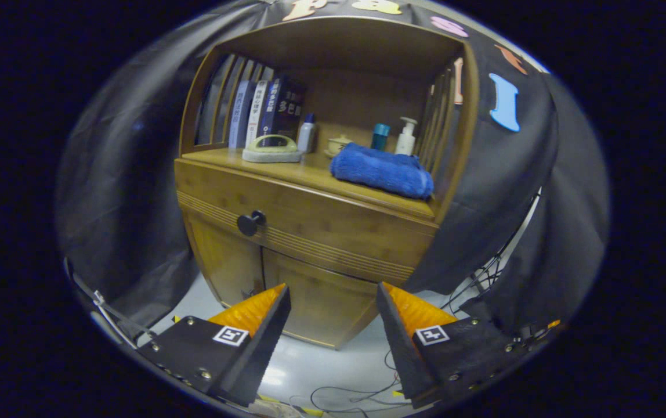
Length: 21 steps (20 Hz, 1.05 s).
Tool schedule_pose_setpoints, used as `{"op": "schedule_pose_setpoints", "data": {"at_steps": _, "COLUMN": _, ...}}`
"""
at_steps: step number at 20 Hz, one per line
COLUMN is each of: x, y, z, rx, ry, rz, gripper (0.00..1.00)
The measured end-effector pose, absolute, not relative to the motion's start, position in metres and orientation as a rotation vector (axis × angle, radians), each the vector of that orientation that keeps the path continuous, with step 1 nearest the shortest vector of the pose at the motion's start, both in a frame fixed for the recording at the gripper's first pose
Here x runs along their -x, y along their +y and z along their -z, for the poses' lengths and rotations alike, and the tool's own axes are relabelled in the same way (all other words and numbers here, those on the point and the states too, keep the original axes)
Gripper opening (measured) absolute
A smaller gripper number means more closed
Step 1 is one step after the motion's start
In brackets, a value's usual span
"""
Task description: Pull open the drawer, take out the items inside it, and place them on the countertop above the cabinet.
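1. The gripper (333, 290) hangs before the wooden cabinet (310, 232), jaws wide apart, holding nothing.
2. The drawer (310, 223) sits closed, its dark knob (250, 223) beyond the fingers.
3. A blue towel (383, 170) lies on the desk (310, 174) above.

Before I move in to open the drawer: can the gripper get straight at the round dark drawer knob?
Probably yes. The gripper is open, holding nothing, and the round dark knob lies beyond the fingers with nothing between, though off to one side.
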<state>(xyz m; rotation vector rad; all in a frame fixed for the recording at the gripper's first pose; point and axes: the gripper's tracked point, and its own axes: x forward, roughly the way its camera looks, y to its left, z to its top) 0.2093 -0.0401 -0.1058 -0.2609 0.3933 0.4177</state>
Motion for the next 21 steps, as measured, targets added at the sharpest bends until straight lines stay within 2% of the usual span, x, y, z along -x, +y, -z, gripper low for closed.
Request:
{"op": "schedule_pose_setpoints", "data": {"at_steps": 9, "x": -0.243, "y": -0.153, "z": 0.128, "rx": 0.215, "ry": 0.333, "rz": -0.286, "gripper": 0.89}}
{"op": "schedule_pose_setpoints", "data": {"at_steps": 13, "x": -0.247, "y": -0.184, "z": 0.119, "rx": 0.164, "ry": 0.283, "rz": -0.219, "gripper": 0.89}}
{"op": "schedule_pose_setpoints", "data": {"at_steps": 21, "x": -0.239, "y": -0.232, "z": 0.119, "rx": -0.056, "ry": 0.311, "rz": -0.128, "gripper": 0.89}}
